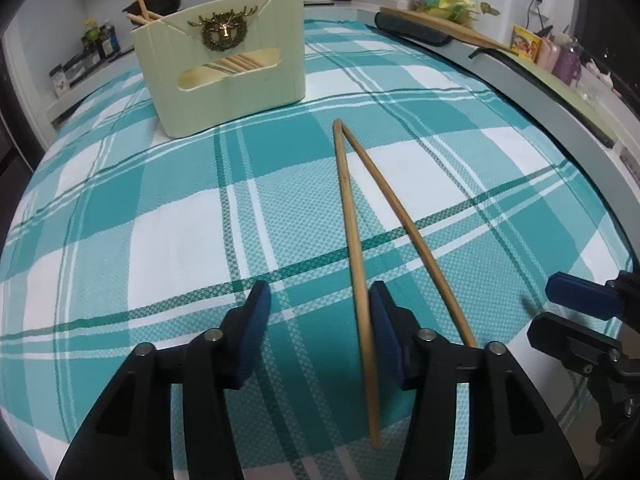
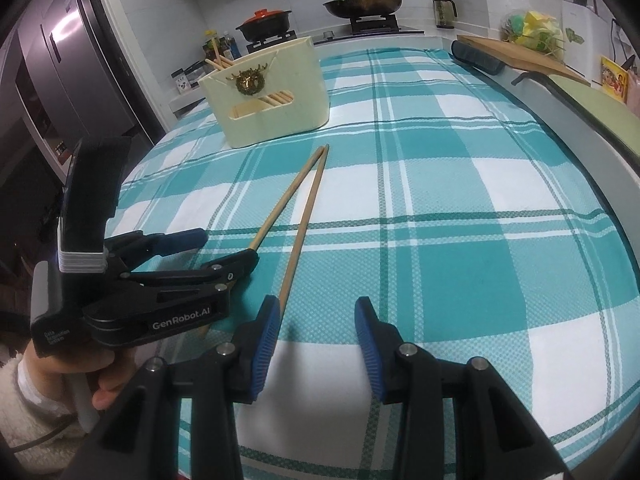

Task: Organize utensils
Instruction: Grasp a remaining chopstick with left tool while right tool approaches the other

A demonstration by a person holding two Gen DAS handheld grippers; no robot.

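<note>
Two long wooden chopsticks lie on the surface, which is covered by a blue-green and white checked cloth. Their far tips touch each other, just in front of a cream box, and their near ends spread apart like a thin letter V. The left chopstick runs between the two blue pads of the left tool. It lies right against the right pad, while the left pad stands well away from it, so the tool is partly spread and is not pinching the stick. The right chopstick passes outside that tool, on its right. The right tool sits near the right chopstick's near end. Its pads are spread too, with only cloth between them, and the stick runs along the outside of its left pad, so it holds nothing. In the right wrist view a hand in a fluffy white sleeve grips the handle of the left tool. The cream box stands at the far left of the cloth. It has a gold deer head on its front and more chopsticks sticking out of its top. Far behind are a black pan with a lid and a pot with a red lid on the stove. A wooden board lies at the far right.
</note>
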